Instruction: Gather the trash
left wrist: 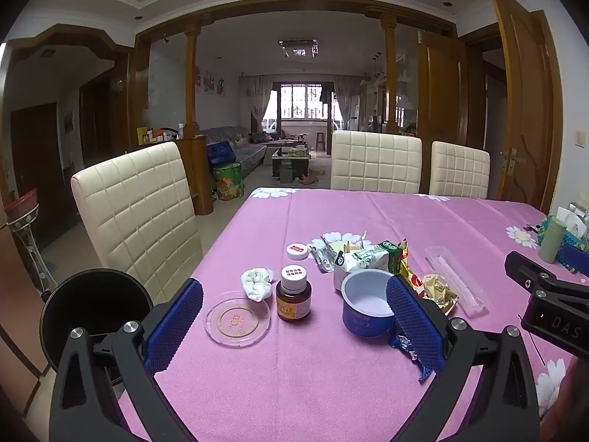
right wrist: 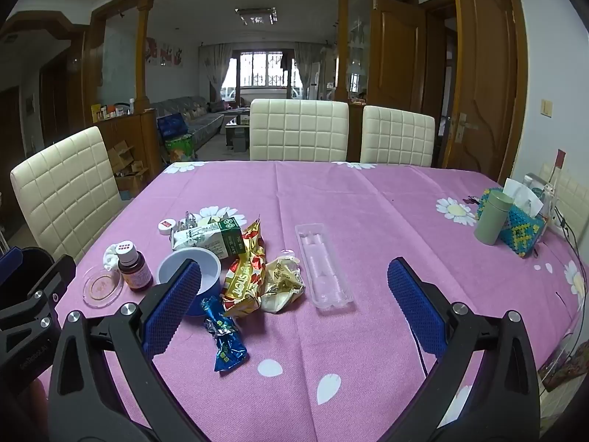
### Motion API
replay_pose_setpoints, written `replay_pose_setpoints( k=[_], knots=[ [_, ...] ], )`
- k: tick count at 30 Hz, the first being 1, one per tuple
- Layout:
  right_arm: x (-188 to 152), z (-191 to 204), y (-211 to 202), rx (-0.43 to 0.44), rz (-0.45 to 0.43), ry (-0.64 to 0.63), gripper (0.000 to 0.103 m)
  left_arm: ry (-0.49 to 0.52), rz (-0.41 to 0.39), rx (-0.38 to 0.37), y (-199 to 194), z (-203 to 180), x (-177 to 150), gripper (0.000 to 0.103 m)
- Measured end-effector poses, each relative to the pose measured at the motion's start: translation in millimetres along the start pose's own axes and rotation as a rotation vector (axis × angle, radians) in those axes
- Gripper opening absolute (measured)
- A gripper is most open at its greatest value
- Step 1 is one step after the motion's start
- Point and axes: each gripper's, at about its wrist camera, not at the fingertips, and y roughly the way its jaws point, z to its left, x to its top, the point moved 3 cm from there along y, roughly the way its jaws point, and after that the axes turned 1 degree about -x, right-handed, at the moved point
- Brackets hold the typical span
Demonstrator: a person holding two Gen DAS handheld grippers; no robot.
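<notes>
Trash lies on the pink tablecloth (left wrist: 313,375). I see a brown pill bottle (left wrist: 293,292), a crumpled white tissue (left wrist: 257,282), a clear round lid (left wrist: 237,318), a white cap (left wrist: 297,251), a blue cup (left wrist: 367,304), a green-white carton (left wrist: 369,258), gold wrappers (right wrist: 244,276), a blue wrapper (right wrist: 224,335) and a clear plastic tray (right wrist: 322,270). My left gripper (left wrist: 294,326) is open and empty just short of the bottle and cup. My right gripper (right wrist: 294,304) is open and empty above the wrappers and tray.
Cream padded chairs (left wrist: 134,213) stand at the left and far sides (right wrist: 299,129). A green cylinder (right wrist: 491,217) and a beaded tissue box (right wrist: 522,230) sit at the table's right edge. A black round bin (left wrist: 94,305) shows at the lower left.
</notes>
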Motion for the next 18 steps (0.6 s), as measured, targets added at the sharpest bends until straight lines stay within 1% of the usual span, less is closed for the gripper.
replay_pose_setpoints(
  k=[18],
  knots=[
    [0.1, 0.4, 0.5, -0.001, 0.002, -0.002, 0.100, -0.003, -0.007, -0.009, -1.3, 2.2, 3.6, 0.097]
  ],
)
